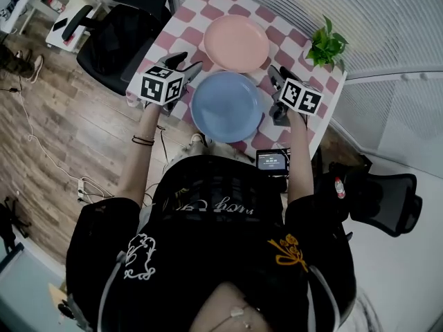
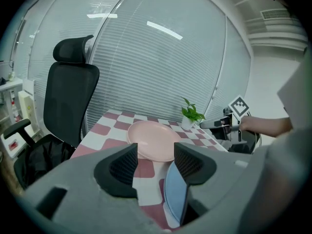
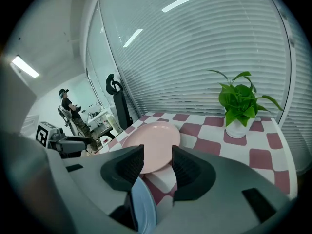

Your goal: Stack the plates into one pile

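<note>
Pink-and-white checks cover the surface [image 1: 185, 21], with blinds beyond. Only the head view shows both plates whole: the pink plate [image 1: 236, 42] far, the blue plate [image 1: 226, 106] near and just beside it. The left gripper [image 1: 187, 62] is at the blue plate's left rim, the right gripper [image 1: 275, 77] at its right. Each gripper view shows released fingers [image 2: 122, 167] with nothing between them. Each also shows a sliver of blue rim, cut off under one finger. Whether that finger touches the rim is unclear.

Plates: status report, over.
Left gripper, right gripper open, flanking blue plate. Pink plate beyond it, not stacked. Potted plant off at corner.
</note>
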Action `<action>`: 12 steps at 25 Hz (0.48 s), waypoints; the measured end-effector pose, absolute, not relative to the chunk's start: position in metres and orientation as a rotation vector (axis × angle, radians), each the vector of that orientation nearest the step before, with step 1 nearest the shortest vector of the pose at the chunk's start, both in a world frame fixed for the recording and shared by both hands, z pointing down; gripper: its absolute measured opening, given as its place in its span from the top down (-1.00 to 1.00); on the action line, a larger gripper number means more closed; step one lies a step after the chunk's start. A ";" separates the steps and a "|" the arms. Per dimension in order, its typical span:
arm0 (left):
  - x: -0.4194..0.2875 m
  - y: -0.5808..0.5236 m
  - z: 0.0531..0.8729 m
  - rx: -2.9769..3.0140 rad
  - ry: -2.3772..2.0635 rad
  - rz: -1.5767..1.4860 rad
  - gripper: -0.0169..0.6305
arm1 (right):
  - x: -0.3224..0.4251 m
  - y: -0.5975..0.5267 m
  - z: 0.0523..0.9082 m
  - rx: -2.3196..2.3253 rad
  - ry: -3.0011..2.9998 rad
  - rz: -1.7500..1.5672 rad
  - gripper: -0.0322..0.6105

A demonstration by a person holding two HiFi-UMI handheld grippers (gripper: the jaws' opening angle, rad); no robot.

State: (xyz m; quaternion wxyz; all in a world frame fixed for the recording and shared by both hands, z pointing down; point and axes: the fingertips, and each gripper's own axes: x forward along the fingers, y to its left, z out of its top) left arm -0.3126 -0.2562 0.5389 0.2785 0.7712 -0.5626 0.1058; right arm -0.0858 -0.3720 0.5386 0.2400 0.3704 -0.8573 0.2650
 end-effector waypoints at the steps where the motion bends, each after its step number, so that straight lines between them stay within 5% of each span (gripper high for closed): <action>1: -0.313 -0.262 0.542 2.060 -1.502 0.281 0.20 | -0.088 -0.380 0.544 1.017 -2.341 0.754 0.41; 12: -0.301 -0.317 0.612 1.906 -1.372 0.359 0.20 | -0.102 -0.430 0.624 0.961 -2.199 0.959 0.41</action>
